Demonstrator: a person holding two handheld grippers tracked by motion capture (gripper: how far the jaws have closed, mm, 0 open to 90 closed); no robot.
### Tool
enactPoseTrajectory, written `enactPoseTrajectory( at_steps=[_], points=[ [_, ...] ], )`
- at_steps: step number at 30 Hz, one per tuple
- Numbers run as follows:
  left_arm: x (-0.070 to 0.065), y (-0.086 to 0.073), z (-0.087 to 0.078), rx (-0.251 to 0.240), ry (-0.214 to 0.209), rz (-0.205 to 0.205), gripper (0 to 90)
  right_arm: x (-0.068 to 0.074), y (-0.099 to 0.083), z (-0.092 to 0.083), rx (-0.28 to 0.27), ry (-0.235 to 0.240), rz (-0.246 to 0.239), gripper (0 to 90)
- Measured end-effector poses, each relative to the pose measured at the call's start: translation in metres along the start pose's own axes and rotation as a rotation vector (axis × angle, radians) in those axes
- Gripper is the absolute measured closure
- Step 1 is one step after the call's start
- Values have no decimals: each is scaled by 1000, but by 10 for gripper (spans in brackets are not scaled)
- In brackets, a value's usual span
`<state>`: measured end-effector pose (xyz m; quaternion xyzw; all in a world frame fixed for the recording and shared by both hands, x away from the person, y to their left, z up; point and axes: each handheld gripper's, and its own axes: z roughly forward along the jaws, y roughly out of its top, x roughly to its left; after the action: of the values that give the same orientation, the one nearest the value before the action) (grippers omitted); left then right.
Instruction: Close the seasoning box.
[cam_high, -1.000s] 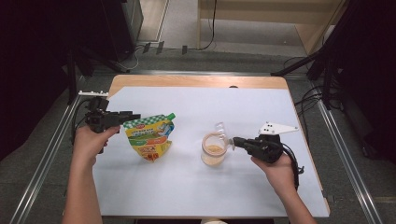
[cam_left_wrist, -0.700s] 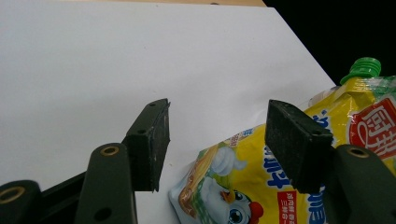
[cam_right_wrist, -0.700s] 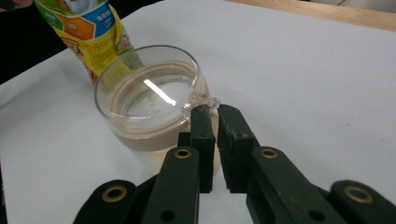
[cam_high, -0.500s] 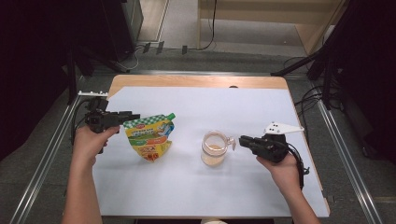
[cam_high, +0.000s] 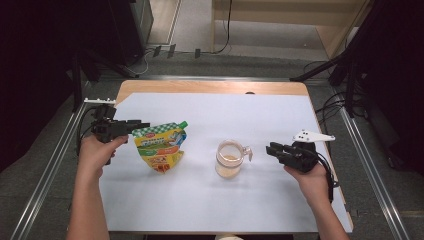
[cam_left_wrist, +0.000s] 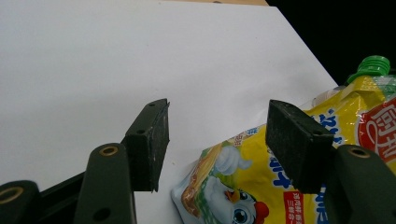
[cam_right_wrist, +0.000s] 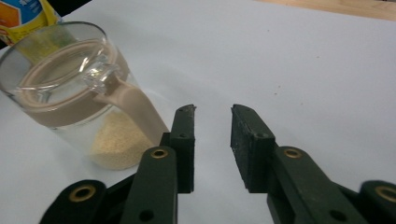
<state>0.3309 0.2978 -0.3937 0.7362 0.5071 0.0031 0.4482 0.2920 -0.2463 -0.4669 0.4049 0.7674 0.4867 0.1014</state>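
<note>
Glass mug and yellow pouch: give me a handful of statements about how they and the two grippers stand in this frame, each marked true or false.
1. The glass mug holds a layer of pale grains. True.
2. The right gripper is clamped on the mug's handle. False: its jaws are apart with nothing between them, beside the mug.
3. The yellow pouch has a green cap. True.
4. The pouch lies inside the mug. False: it sits apart on the white table.
5. The left gripper is shut tight. False: its jaws stand apart, at the pouch's edge.
</note>
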Motion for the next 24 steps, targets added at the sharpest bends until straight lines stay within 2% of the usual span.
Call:
enactPoseTrajectory(
  at_steps=[3,6,9,10,11,13,16,20,24],
  points=[
    [1,-1,1,1,1,-4,402,-4,-1,1,1,-8,7,645],
    [3,-1,2,8,2,-5,400,-10,-3,2,3,-17,19,534],
    [4,-2,3,7,3,-14,399,-15,-6,3,-8,-35,11,471],
    [4,-2,3,9,4,-13,399,-16,-7,3,-27,-52,13,439],
    [4,-3,3,8,3,-15,399,-15,-8,4,-63,-108,5,381],
    [6,-3,4,14,5,-15,398,-17,-9,4,-59,-140,-24,377],
    [7,-4,5,21,10,-17,397,-21,-13,7,-34,-160,-22,341],
    [8,-5,6,28,17,-16,398,-29,-18,9,-9,-182,5,299],
    [9,-6,7,24,23,-22,397,-36,-21,7,-4,-178,58,291]
  ],
)
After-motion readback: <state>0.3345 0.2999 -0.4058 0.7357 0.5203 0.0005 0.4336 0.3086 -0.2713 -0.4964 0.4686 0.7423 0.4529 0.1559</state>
